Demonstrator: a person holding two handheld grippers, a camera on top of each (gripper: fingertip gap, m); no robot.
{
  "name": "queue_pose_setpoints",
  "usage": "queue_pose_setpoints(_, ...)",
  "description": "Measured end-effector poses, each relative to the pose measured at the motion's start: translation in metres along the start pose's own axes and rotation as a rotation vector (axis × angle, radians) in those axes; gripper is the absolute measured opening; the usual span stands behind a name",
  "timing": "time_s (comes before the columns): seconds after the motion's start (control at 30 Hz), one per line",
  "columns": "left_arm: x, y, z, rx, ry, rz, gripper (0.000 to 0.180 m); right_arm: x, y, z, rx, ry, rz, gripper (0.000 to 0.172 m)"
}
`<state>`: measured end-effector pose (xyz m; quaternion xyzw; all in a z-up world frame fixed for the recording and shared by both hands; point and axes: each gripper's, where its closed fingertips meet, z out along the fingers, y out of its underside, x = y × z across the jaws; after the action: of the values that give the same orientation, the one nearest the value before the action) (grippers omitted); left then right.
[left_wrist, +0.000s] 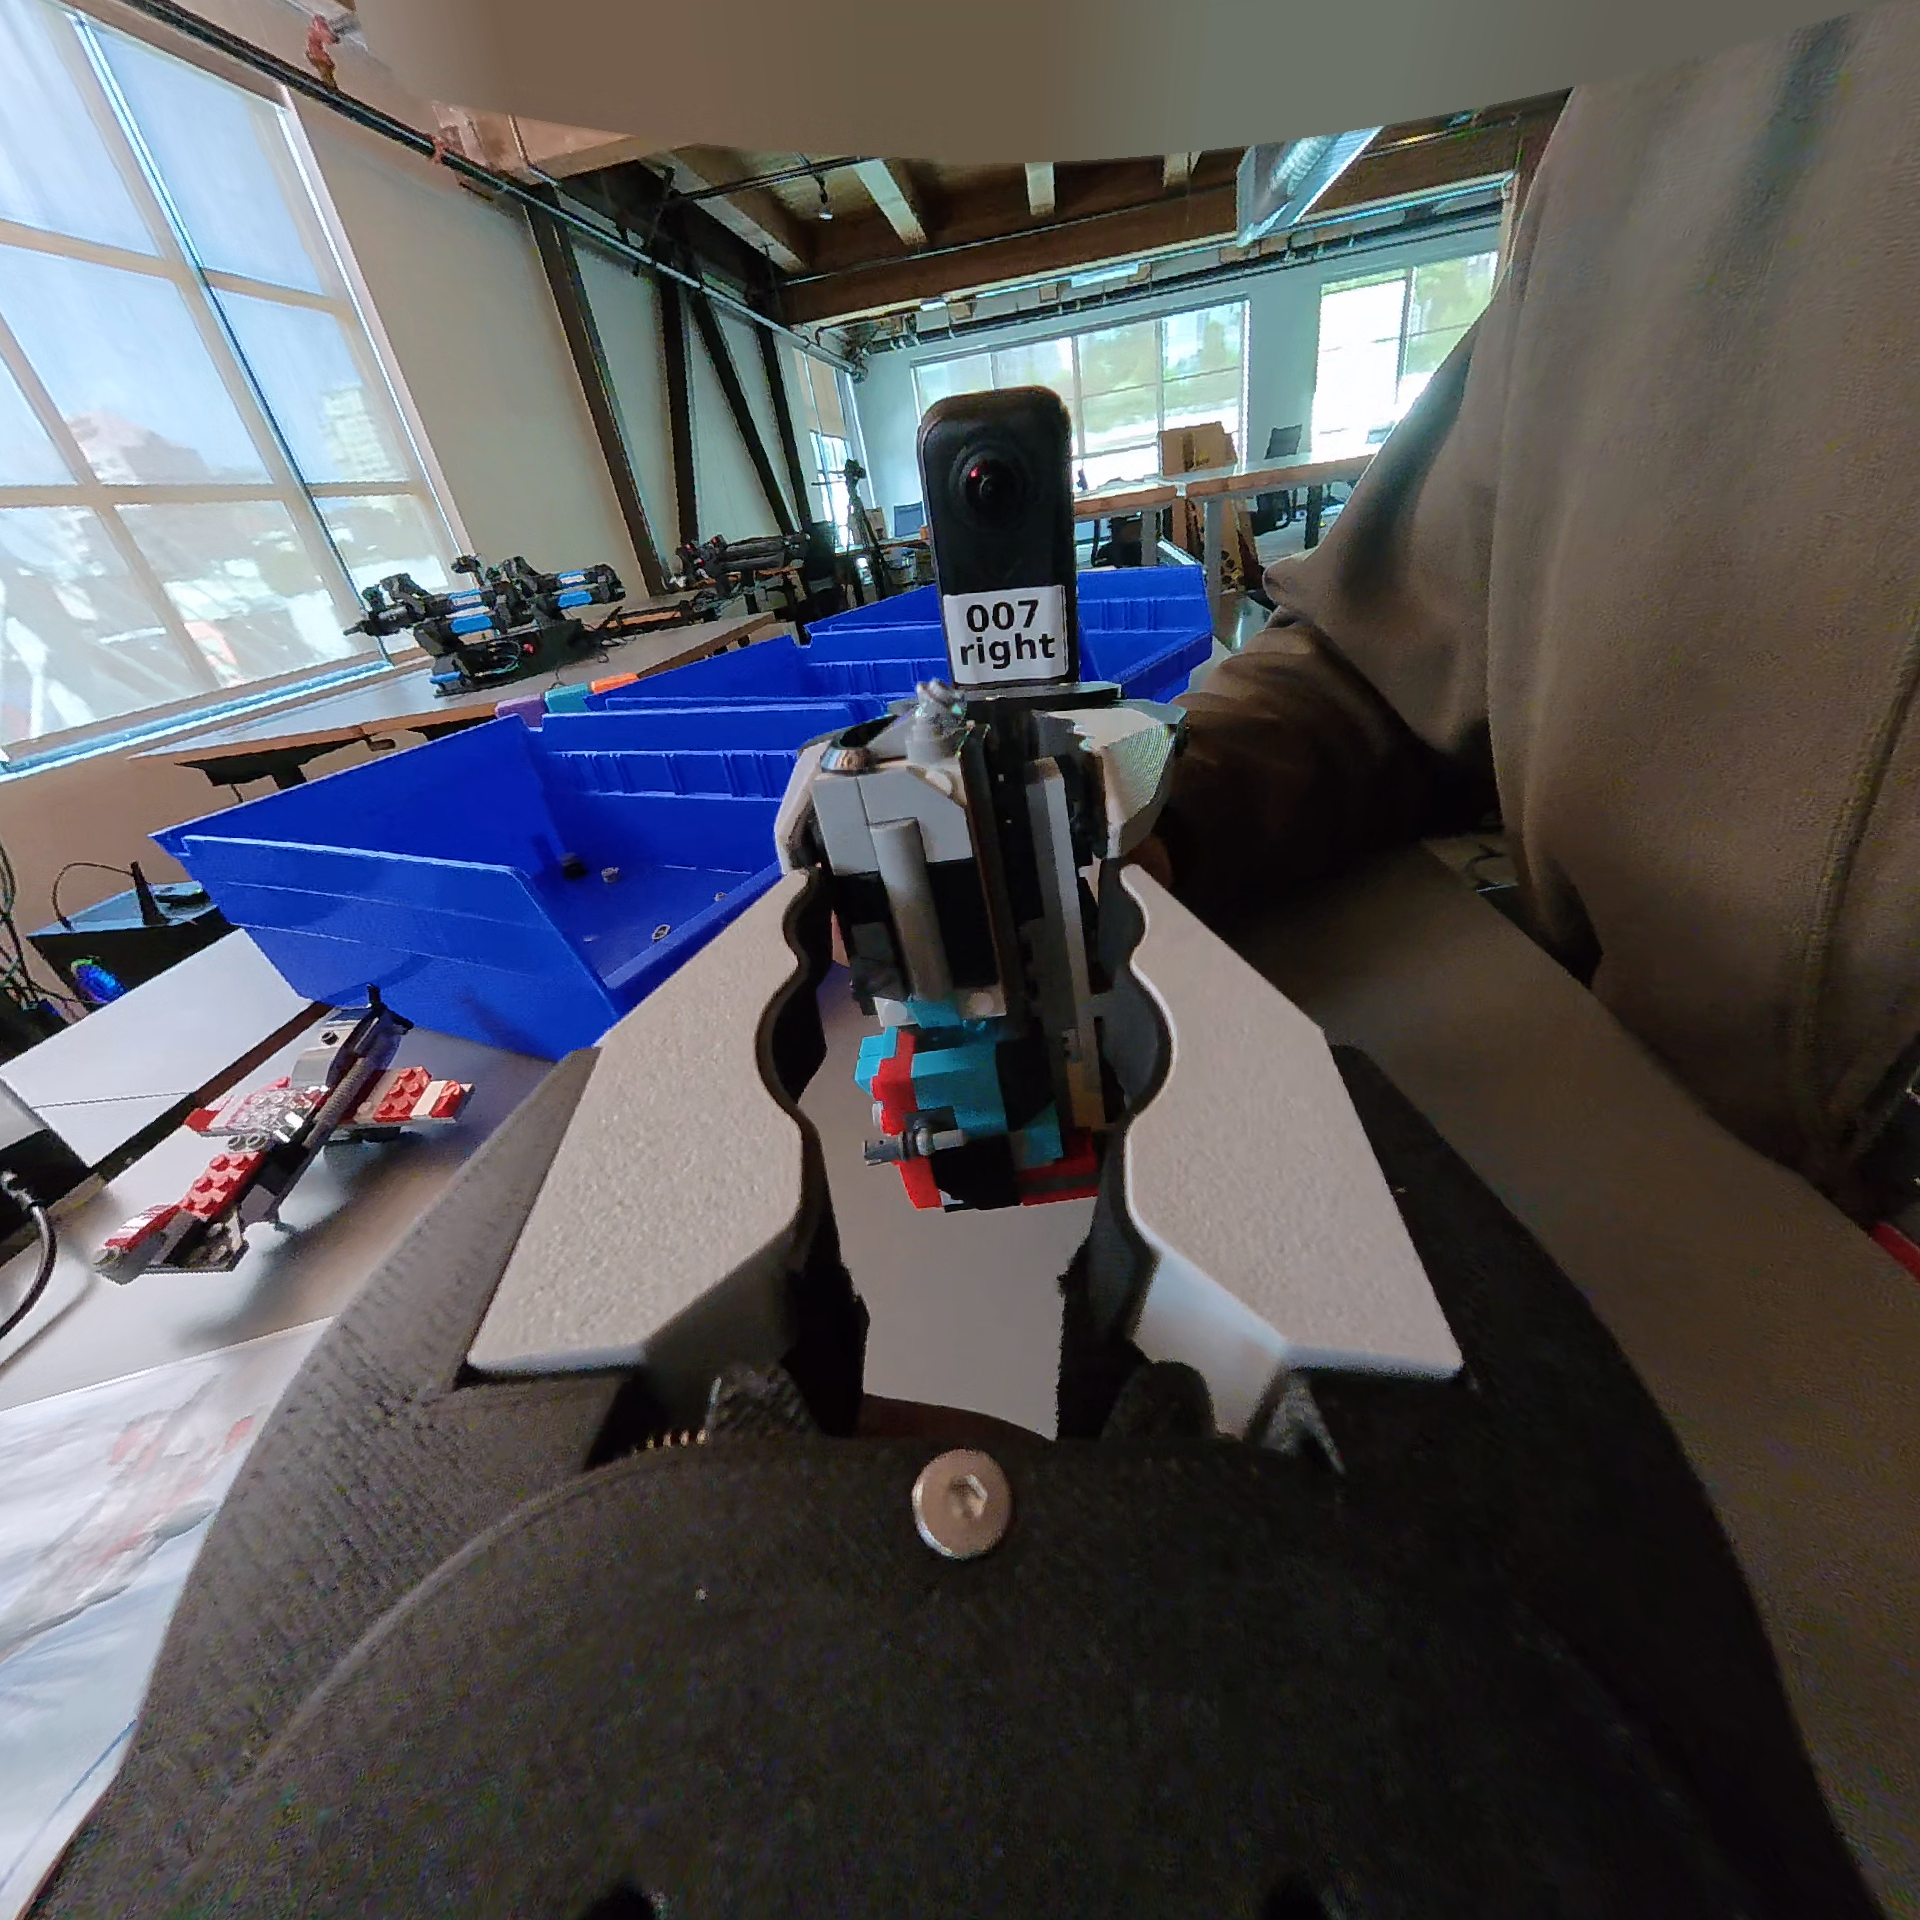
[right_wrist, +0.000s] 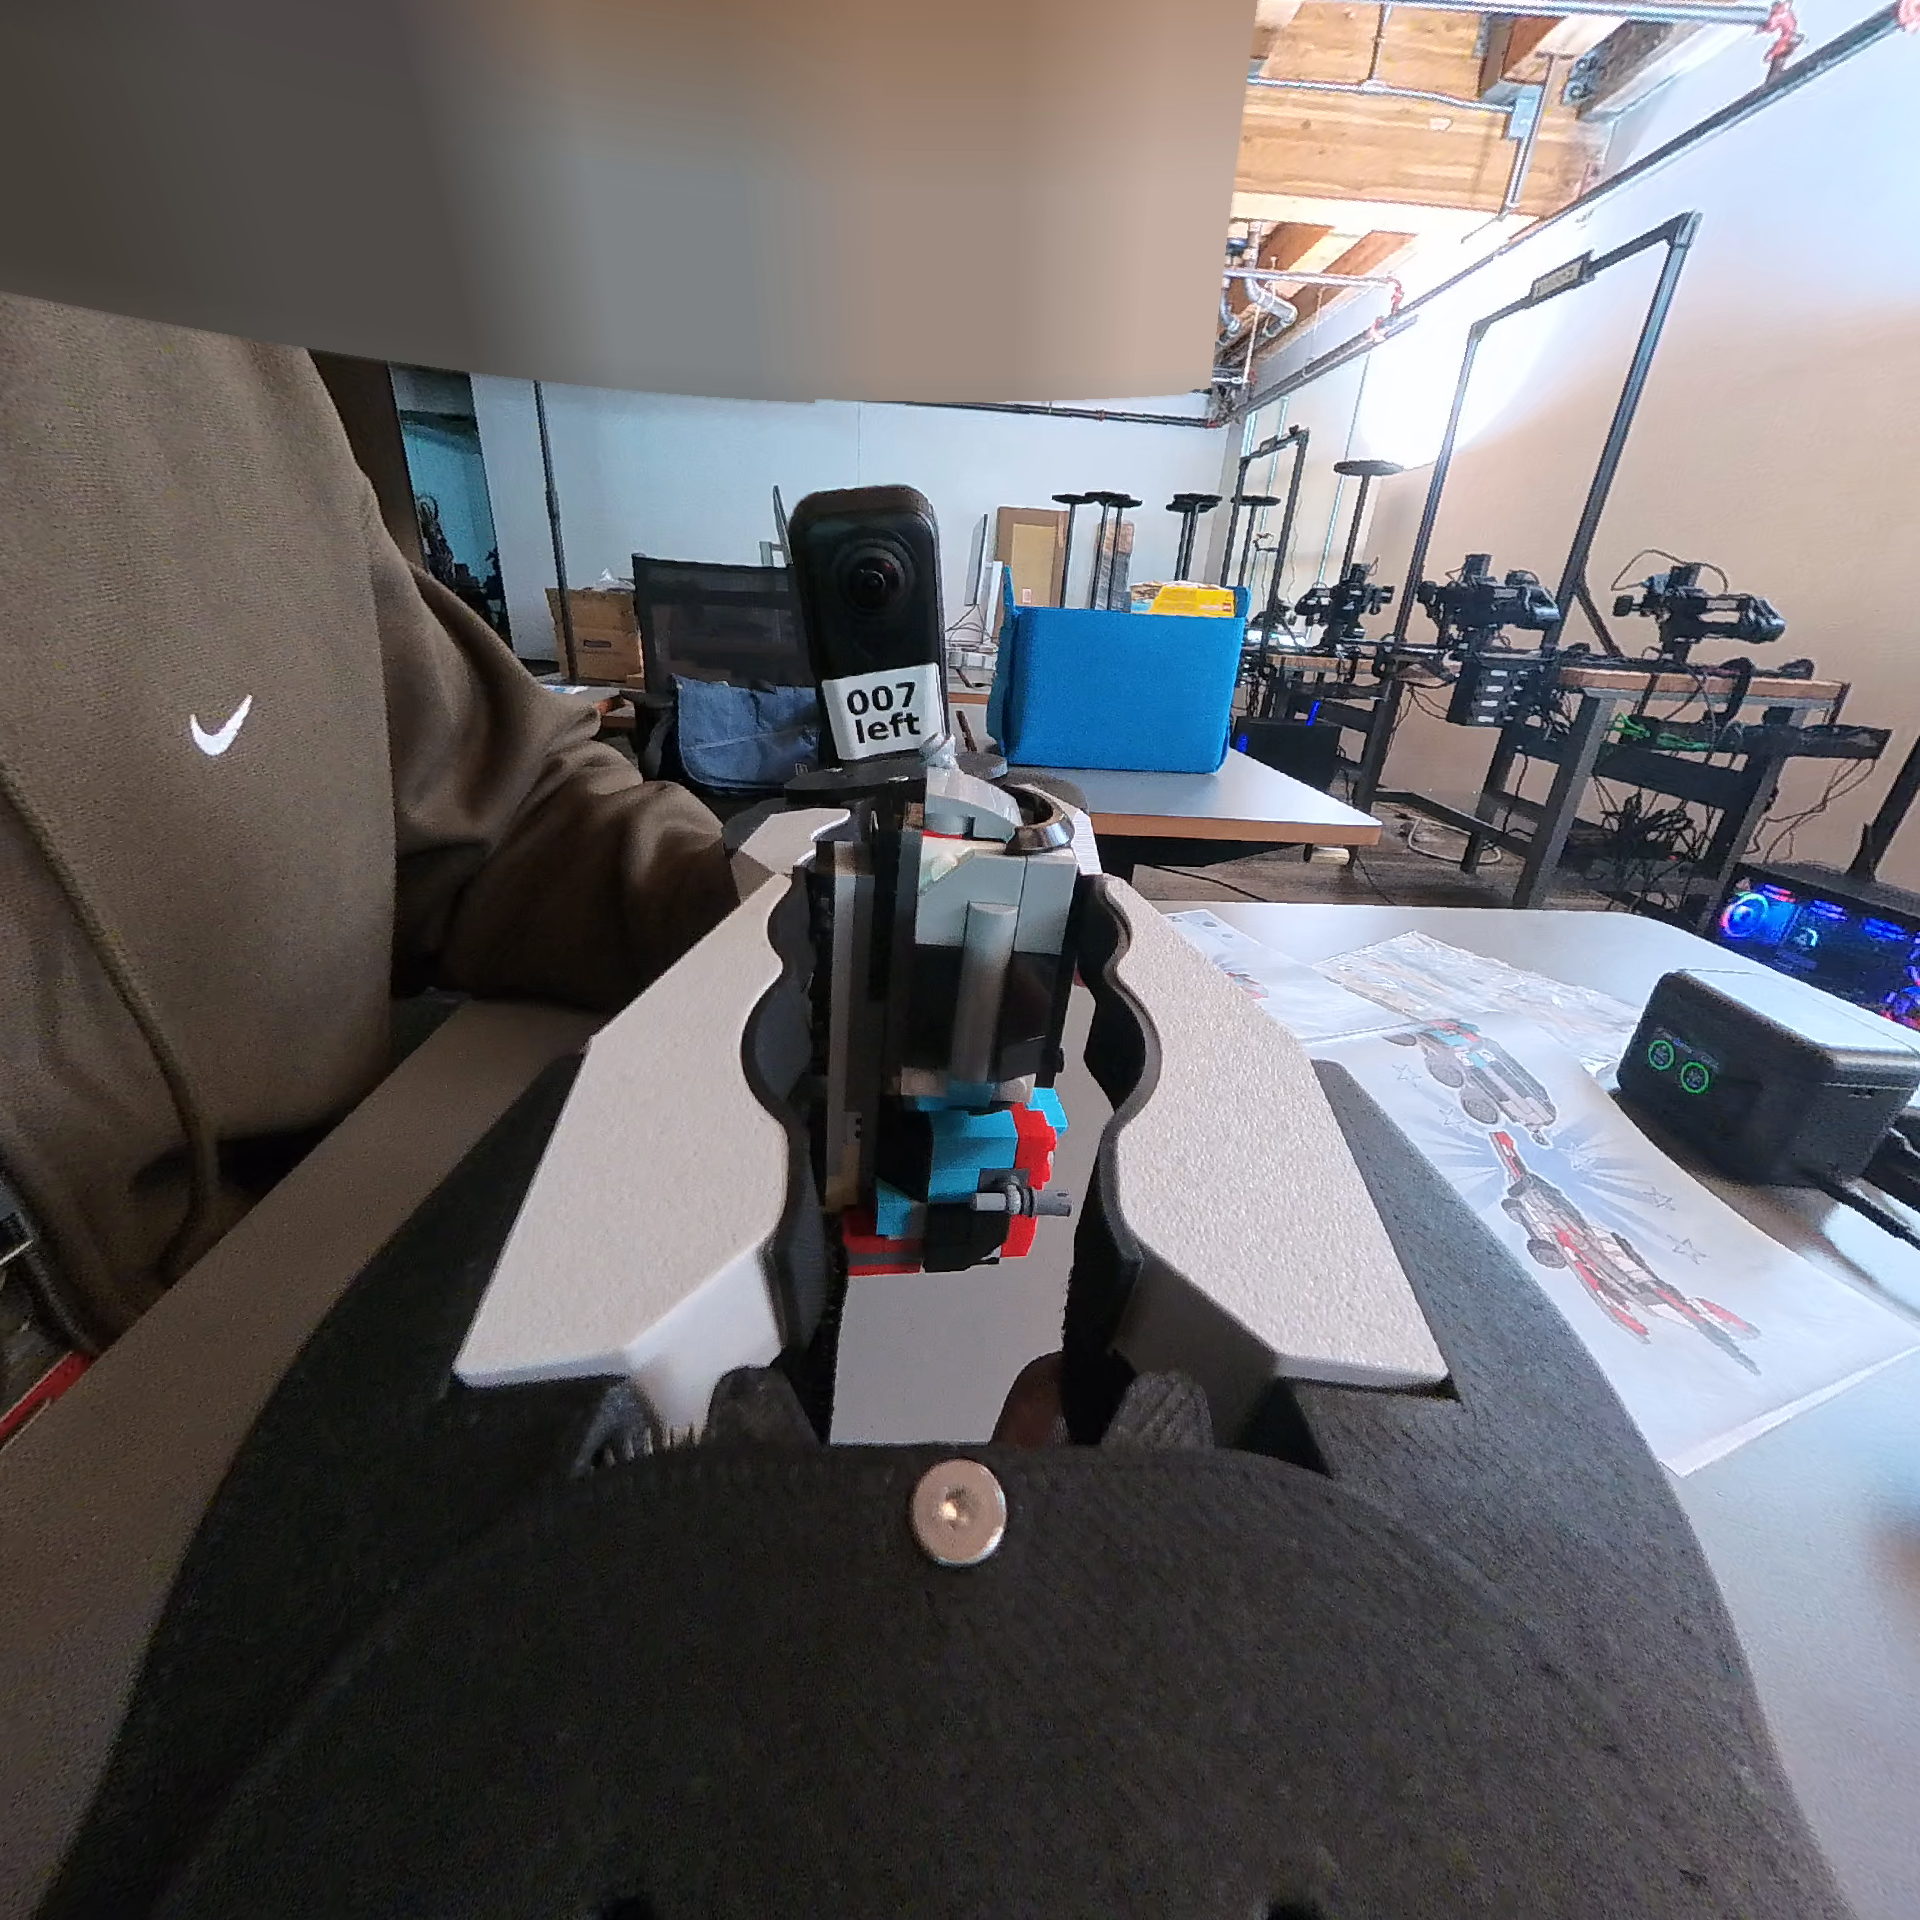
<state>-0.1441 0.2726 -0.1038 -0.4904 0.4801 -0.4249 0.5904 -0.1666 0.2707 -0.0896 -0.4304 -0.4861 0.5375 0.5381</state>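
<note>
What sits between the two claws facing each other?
A grey, black, teal and red toy-brick model, clamped at opposite ends by the left claw and right claw; both wrist views show it.

Bright daylight from windows (left_wrist: 156, 416); fisheye bending at edges; slight blur nearby
</note>
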Motion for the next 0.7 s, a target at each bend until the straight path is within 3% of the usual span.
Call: queue_pose_setpoints(0.7,-0.002,-0.0015,0.0019,0.019,-0.035,0.051,0.051,0.0003,-0.0008,-0.0016,0.027,-0.018,0.028,0.05)
